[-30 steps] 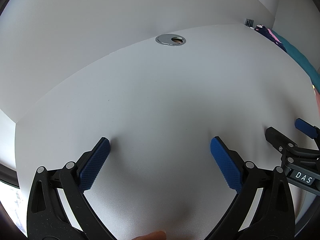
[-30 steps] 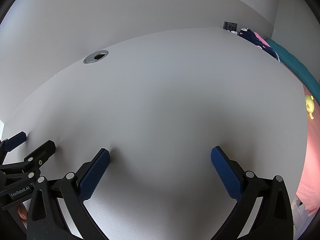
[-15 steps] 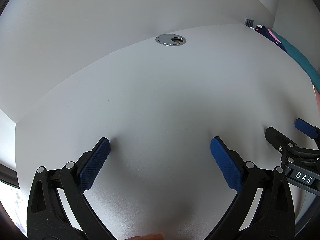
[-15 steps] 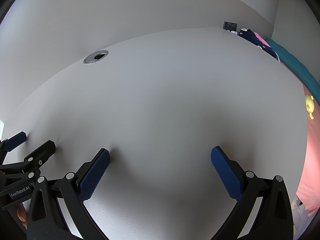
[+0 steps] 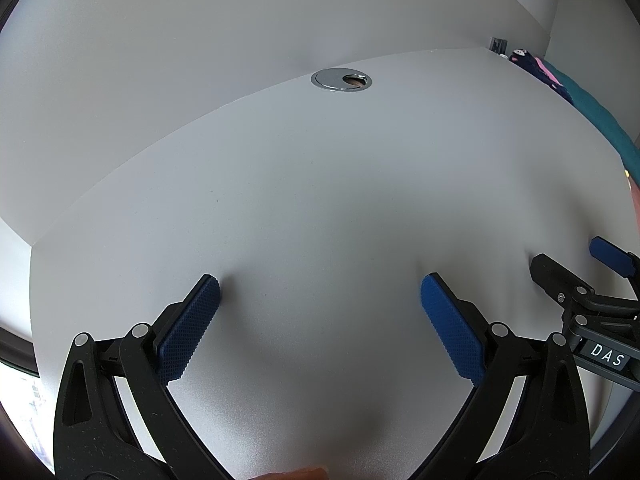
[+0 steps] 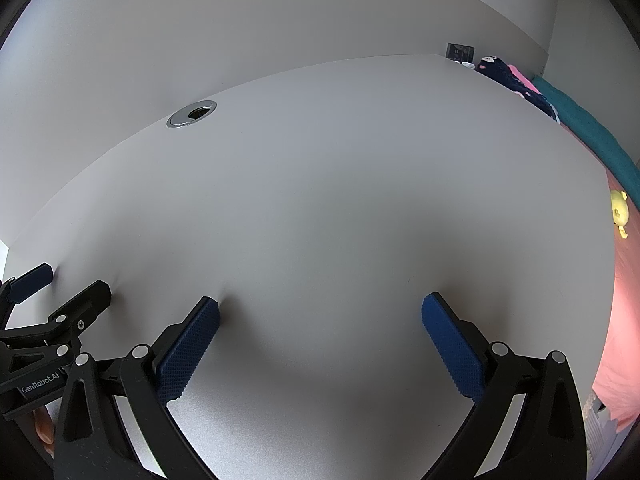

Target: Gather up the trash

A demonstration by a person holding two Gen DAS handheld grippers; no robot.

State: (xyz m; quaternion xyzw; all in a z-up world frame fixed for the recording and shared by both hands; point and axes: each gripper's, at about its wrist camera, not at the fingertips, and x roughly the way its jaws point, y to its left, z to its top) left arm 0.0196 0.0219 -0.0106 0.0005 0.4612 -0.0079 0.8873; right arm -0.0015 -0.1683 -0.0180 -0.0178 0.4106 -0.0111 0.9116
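Observation:
No trash shows in either view. My left gripper (image 5: pixel 318 286) stands open just above a white desk (image 5: pixel 320 200), nothing between its blue pads (image 5: pixel 188 324). My right gripper (image 6: pixel 320 306) is open too, its blue pads (image 6: pixel 452 346) wide apart over the same desk (image 6: pixel 340 200). In the left wrist view the right gripper (image 5: pixel 568 264) pokes in at the right edge. In the right wrist view the left gripper (image 6: pixel 60 288) pokes in at the lower left. The two sit side by side near the desk's front.
A round metal cable grommet (image 5: pixel 341 80) sits near the desk's back edge by the white wall (image 5: pixel 200 40). Beyond the desk's right edge lies a bed with teal (image 6: pixel 588 132) and pink bedding (image 6: pixel 624 300), dark clothing (image 6: pixel 504 74) and a small yellow toy (image 6: pixel 619 210).

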